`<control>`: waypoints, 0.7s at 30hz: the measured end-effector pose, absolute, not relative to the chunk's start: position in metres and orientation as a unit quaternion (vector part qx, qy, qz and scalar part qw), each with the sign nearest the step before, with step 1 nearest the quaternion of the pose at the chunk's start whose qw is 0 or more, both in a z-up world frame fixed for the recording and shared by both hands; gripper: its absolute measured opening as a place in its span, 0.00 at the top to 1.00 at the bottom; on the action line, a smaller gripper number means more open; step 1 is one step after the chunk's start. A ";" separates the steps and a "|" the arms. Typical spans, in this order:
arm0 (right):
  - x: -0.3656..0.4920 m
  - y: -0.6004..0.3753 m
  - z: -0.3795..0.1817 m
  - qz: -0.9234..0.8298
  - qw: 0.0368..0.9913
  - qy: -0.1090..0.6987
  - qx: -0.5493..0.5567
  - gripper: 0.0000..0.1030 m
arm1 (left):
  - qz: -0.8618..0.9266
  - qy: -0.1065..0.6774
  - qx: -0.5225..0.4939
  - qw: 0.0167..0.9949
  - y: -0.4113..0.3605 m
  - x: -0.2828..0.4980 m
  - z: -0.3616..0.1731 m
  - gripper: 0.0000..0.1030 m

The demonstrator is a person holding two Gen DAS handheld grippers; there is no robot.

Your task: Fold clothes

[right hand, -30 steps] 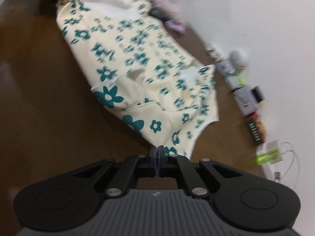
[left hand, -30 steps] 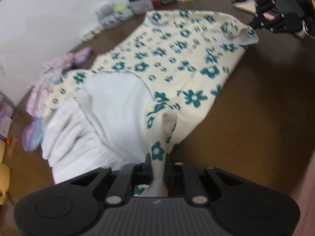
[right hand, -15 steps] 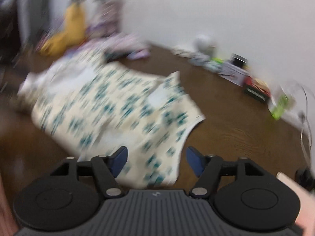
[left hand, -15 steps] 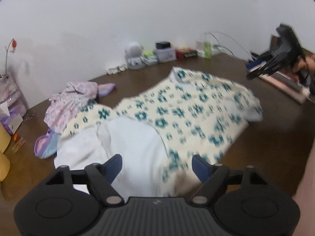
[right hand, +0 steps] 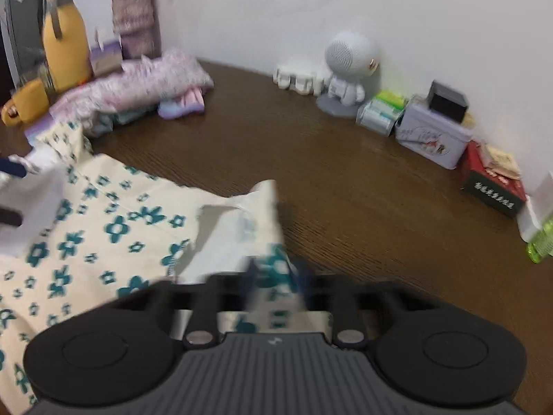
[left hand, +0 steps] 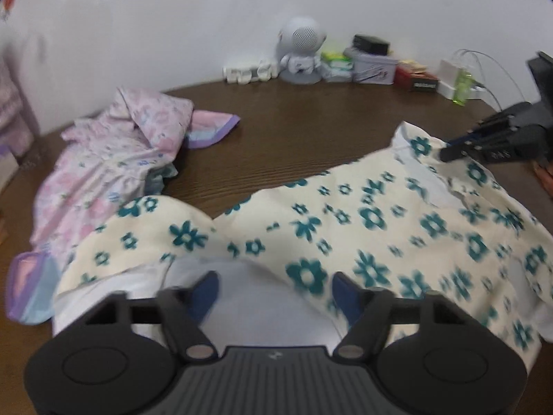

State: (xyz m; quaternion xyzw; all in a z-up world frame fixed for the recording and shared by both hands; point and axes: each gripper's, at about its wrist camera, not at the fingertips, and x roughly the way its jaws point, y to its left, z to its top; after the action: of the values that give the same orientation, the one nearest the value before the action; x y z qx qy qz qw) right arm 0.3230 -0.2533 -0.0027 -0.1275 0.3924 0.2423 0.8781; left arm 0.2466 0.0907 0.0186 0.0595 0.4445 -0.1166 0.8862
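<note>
A cream garment with teal flowers (left hand: 373, 214) lies spread on the brown table (left hand: 293, 138), its white inside showing at the near end. My left gripper (left hand: 274, 294) hangs open over that white part, with nothing between its fingers. In the right wrist view the same garment (right hand: 103, 228) rises at its right corner into my right gripper (right hand: 276, 276). Its blurred fingers stand close together with a fold of the cloth between them. The left wrist view shows the right gripper (left hand: 444, 152) at the garment's far right corner.
A pile of pink and lilac clothes (left hand: 114, 159) lies at the back left. Along the wall stand a white robot figurine (left hand: 302, 52), small boxes (left hand: 371, 65) and a green bottle (left hand: 461, 90). A yellow bottle (right hand: 64, 55) stands at the far left.
A second ago both grippers were shut on the garment's edge; both then let go and opened. The right fingers have since come together on a fold at the corner, while the left stays open.
</note>
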 end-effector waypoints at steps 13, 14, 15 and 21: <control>0.345 -0.291 0.000 0.211 0.900 0.380 -0.029 0.72 | -0.110 0.418 0.069 0.899 0.082 0.279 0.010 0.76; 0.337 -0.292 0.006 0.218 0.902 0.372 -0.021 0.72 | -0.123 0.410 0.074 0.901 0.077 0.276 0.016 0.72; 0.328 -0.293 0.012 0.229 0.902 0.365 -0.020 0.72 | -0.136 0.402 0.079 0.902 0.073 0.273 0.021 0.70; 0.280 -0.260 0.027 0.268 0.883 0.373 -0.098 0.65 | -0.219 0.389 0.108 0.888 0.011 0.273 0.036 0.59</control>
State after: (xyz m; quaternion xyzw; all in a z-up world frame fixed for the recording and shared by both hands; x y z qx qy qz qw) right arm 0.2801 -0.2603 0.0274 -0.0980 0.3732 0.2684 0.8826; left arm 0.2731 0.0106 0.0364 0.1078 0.3895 -0.2190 0.8881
